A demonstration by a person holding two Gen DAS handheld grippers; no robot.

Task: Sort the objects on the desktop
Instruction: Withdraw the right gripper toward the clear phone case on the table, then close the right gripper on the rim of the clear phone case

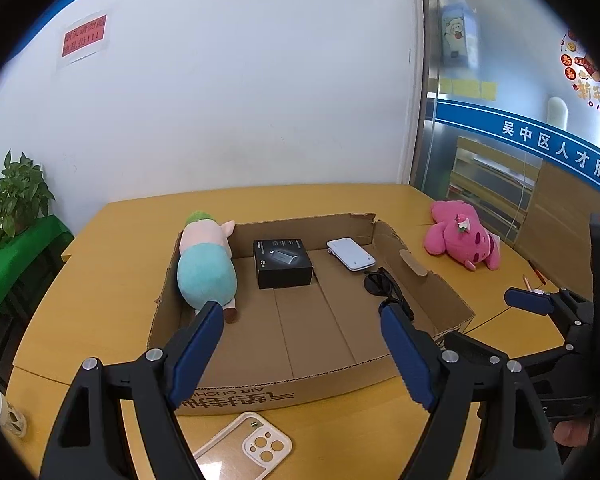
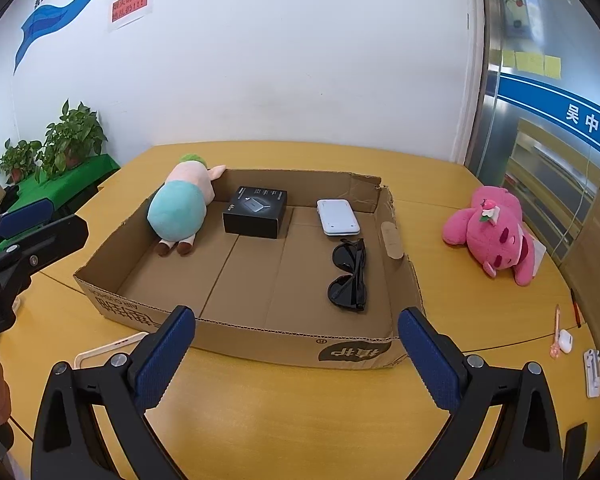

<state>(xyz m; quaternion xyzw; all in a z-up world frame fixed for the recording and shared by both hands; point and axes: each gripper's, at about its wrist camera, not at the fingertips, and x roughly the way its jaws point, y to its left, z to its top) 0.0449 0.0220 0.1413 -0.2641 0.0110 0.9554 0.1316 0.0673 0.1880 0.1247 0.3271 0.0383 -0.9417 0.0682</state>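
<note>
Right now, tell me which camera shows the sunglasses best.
The right wrist view: the sunglasses lie folded in the cardboard box, fully visible. In the left wrist view the left gripper finger covers part of the sunglasses.

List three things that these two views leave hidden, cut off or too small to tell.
- Phone case: left wrist view, one end hidden behind the left gripper; right wrist view shows only a corner.
- Sunglasses: left wrist view, near lens covered by the gripper's finger.
- Black box: its label is too small to read in both views.
</note>
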